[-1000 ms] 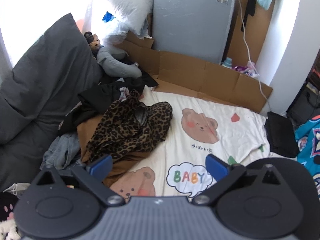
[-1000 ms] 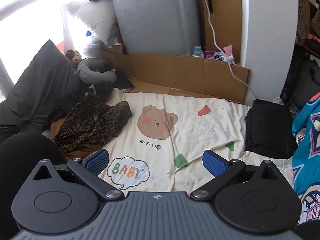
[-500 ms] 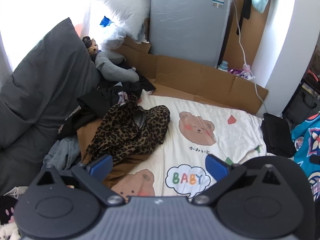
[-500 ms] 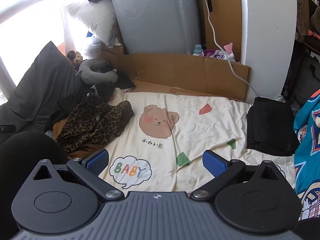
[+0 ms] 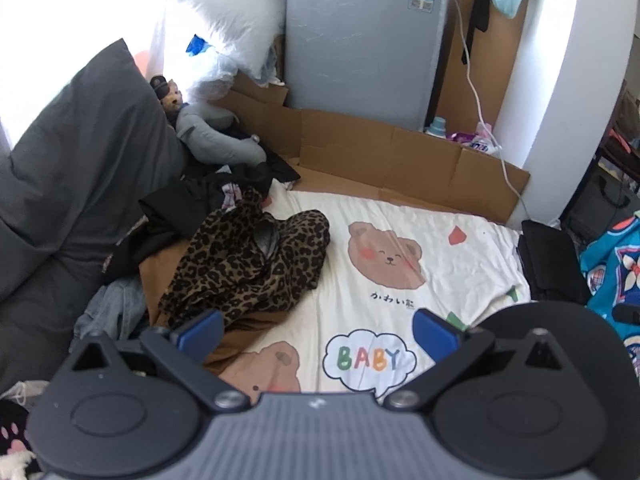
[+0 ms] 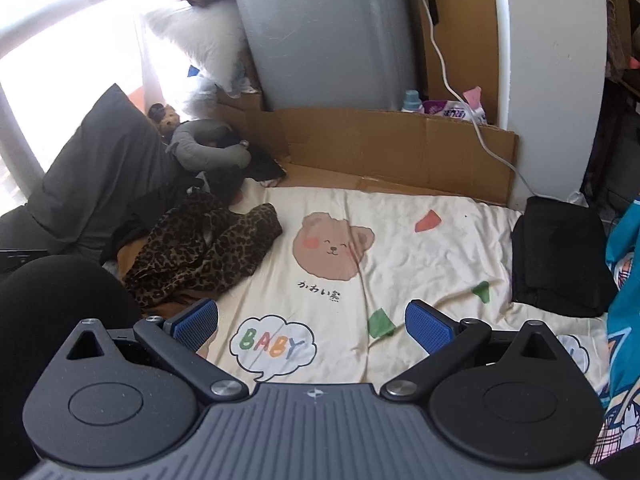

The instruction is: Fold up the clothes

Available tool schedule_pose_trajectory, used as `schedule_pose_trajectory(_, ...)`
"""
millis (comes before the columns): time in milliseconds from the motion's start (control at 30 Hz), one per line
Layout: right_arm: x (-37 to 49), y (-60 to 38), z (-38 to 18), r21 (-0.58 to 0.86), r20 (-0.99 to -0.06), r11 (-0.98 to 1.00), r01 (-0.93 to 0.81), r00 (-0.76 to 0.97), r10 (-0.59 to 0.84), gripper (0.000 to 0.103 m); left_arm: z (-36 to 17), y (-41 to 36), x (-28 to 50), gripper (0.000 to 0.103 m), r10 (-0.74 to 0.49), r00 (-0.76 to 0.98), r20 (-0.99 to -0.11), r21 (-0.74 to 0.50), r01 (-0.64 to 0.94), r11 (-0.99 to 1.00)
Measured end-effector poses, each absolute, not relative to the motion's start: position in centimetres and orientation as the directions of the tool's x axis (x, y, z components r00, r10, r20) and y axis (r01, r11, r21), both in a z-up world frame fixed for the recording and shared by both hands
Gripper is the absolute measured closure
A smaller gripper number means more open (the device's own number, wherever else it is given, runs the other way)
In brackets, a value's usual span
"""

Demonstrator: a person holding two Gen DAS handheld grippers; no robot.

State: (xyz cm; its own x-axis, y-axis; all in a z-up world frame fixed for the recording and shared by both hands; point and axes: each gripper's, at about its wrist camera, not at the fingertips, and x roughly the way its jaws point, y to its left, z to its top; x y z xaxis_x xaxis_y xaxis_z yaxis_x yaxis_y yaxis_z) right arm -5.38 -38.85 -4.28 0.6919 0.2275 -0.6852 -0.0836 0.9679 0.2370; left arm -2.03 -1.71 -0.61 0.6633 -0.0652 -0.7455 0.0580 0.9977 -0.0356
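A crumpled leopard-print garment lies at the left of a cream bear-print sheet, on top of a brown garment. More dark clothes and a denim piece are heaped to its left. A folded black garment rests at the sheet's right edge. My left gripper hovers open above the sheet's near side, just right of the leopard piece, holding nothing. My right gripper is open too, over the BABY print.
A large grey pillow and a grey plush toy crowd the left. Flattened cardboard and a grey wrapped panel stand behind the sheet, with a white cable hanging by the white pillar. Teal patterned bedding lies right.
Both views have risen and pulled back slightly, so the sheet and clothes sit lower and smaller in frame. Both grippers stay open. The clothes have not moved.
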Motion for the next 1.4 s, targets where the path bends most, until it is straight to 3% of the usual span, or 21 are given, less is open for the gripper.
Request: schedule_pose_trajectory(1400,-4.7,-40.0,-5.1,0.298,-0.704,0.954,-0.022,0.67,0.235,0.0,-0.5,1.2,-1.0,0.002,0.016,0.613,-0.79,-0.029,-0.063,0.998)
